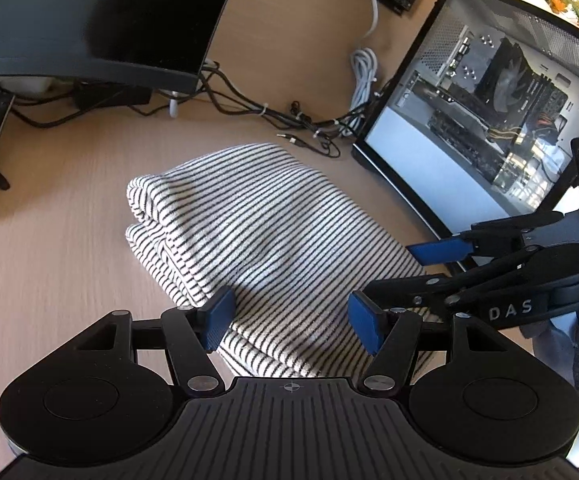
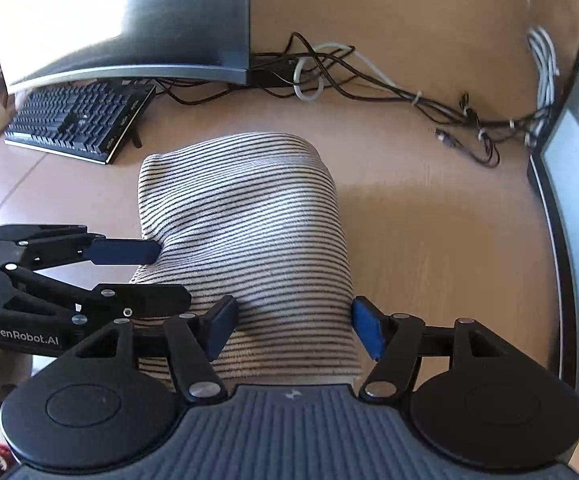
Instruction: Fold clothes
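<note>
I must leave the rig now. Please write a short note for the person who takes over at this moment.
Left gripper: open, holding nothing, low over the near edge of the striped garment.
Right gripper: open, holding nothing, over the same near edge.
Garment: lies on the wooden desk as a compact bundle of several layers.
Done: the folding looks nearly complete.
Left: perhaps tidy the loose left-side layers; check for other clothes, none is in view.
</note>
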### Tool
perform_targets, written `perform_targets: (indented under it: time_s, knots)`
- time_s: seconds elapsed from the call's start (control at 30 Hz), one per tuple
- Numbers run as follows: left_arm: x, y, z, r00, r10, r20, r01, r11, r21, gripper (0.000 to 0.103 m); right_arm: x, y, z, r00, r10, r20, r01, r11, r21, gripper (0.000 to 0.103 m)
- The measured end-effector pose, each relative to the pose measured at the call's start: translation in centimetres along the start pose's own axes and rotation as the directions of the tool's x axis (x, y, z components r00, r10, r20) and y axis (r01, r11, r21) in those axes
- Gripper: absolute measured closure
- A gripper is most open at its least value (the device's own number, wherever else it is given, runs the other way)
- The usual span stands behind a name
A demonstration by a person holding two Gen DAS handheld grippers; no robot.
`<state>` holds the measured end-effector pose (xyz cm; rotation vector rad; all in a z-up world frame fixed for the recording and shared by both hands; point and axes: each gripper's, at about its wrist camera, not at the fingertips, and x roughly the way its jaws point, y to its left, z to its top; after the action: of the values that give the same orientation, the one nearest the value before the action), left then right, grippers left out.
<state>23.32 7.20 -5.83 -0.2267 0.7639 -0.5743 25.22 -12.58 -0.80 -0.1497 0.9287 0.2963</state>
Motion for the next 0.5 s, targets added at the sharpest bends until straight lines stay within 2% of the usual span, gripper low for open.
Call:
perform_targets:
  time_s: [0.1, 0.2, 0.33, 0.43, 0.5]
  knots:
    - [0.1, -0.5, -0.1, 0.999, 0.036, 0.008, -0.036, 0.999, -0.021, 0.035, 0.8, -0.1, -0.1, 1.0, 0.005, 0.015, -0.004, 1.0, -0.031, 0.032]
    - [0.1, -0.8, -0.1, 0.997, 0.072, 0.016, -0.071, 0.995, -0.067, 0.035, 1.2, -0.9, 0.1, 0.999, 0.045, 0.014, -0.044, 0.998, -0.038, 0.03]
    - [0.0, -0.9, 0.0, 0.993, 0.114, 0.034, -0.108, 0.983, -0.152, 0.035, 1.8, -2.1, -0.1, 0.995, 0.095, 0.024, -0.094, 0.994, -0.053, 0.021]
    - [-1.0, -1.0, 0.3, 0.987, 0.15, 0.064, -0.129, 0.957, -0.26, 0.035, 2.2, -2.6, -0.6, 0.989, 0.141, 0.042, -0.137, 0.988, -0.07, 0.019]
    - [-1.9, -1.6, 0.5, 0.975, 0.207, 0.079, -0.173, 0.933, -0.315, 0.029, 2.3, -2.8, -1.0, 0.985, 0.161, 0.061, -0.155, 0.983, -0.099, 0.019]
